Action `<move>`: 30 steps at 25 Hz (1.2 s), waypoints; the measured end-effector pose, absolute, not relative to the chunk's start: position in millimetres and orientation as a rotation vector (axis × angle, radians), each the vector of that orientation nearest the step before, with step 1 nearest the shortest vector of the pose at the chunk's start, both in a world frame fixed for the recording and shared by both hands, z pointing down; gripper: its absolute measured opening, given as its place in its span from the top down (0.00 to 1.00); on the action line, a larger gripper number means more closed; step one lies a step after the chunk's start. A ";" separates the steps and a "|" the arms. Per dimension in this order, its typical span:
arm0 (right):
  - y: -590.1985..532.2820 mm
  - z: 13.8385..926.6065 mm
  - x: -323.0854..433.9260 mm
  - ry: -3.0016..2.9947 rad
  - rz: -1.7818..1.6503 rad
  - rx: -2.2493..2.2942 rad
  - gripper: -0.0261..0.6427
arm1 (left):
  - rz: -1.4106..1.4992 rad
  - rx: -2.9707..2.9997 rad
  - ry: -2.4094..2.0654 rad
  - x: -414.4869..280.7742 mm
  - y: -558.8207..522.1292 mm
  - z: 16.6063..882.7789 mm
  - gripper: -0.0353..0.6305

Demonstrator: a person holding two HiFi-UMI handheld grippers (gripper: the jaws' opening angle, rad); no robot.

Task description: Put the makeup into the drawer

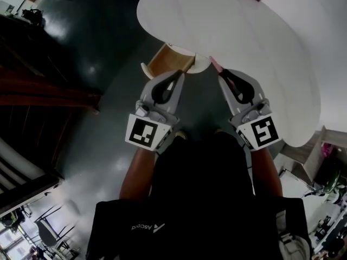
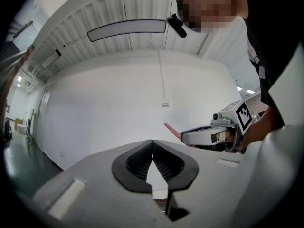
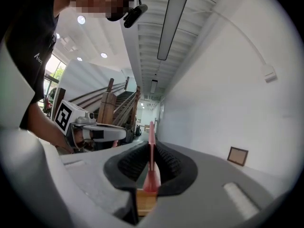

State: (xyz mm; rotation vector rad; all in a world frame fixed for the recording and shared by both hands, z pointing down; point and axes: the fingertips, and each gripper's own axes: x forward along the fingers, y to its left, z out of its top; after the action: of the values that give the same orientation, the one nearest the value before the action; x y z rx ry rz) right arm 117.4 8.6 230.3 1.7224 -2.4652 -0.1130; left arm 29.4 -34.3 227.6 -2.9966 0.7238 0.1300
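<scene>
Where the head view looks down, the drawer (image 1: pixel 169 58) stands open under the table (image 1: pixel 244 31) at 12 o'clock. Bare wood inside, nothing seen in it. Right gripper (image 1: pixel 223 75), 1 o'clock, carries the makeup (image 1: pixel 215 65), a thin pink stick, tip toward the drawer; likely lined up for the drop.

Left gripper view: left gripper (image 2: pixel 153 148) jaws pressed together, empty; probably idle.

Right gripper view: jaws clamped on the stick, upright; drawer wood at 6 o'clock.

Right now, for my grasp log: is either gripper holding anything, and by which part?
The right gripper is shut on a thin pink makeup stick, pinching its back part; the front end pokes out beyond. The left gripper is shut on nothing.
</scene>
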 end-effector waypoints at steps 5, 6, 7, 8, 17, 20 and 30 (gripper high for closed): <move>-31.1 226.3 37.5 -2.492 -0.083 1.651 0.89 | 0.153 -2.974 0.794 -45.9 -70.4 223.0 0.93; -37.6 228.2 28.1 -2.492 -0.089 1.630 0.89 | 0.149 -2.966 0.809 -55.0 -76.9 223.1 0.93; -43.4 231.1 21.6 -2.491 -0.100 1.607 0.89 | 0.145 -2.958 0.824 -61.7 -82.7 223.2 0.93; -48.5 235.0 17.1 -2.491 -0.112 1.583 0.89 | 0.145 -2.950 0.840 -66.9 -87.5 223.4 0.93; -119.2 270.5 -20.7 -2.513 -0.075 1.397 0.89 | 0.070 -2.904 1.052 -105.0 -149.0 236.4 0.93; -140.7 288.2 -17.1 -2.492 -0.080 1.345 0.89 | 0.013 -2.895 1.114 -103.3 -168.6 248.5 0.93; -188.3 388.9 -28.8 -2.450 0.027 1.143 0.89 | -0.099 -2.857 1.311 -121.2 -216.5 307.4 0.93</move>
State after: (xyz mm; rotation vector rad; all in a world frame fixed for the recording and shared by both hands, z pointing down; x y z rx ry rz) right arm -28.8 -188.3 388.9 1.1427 -2.4504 0.0274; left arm -121.2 -216.5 307.4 -2.8569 1.3111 -0.0993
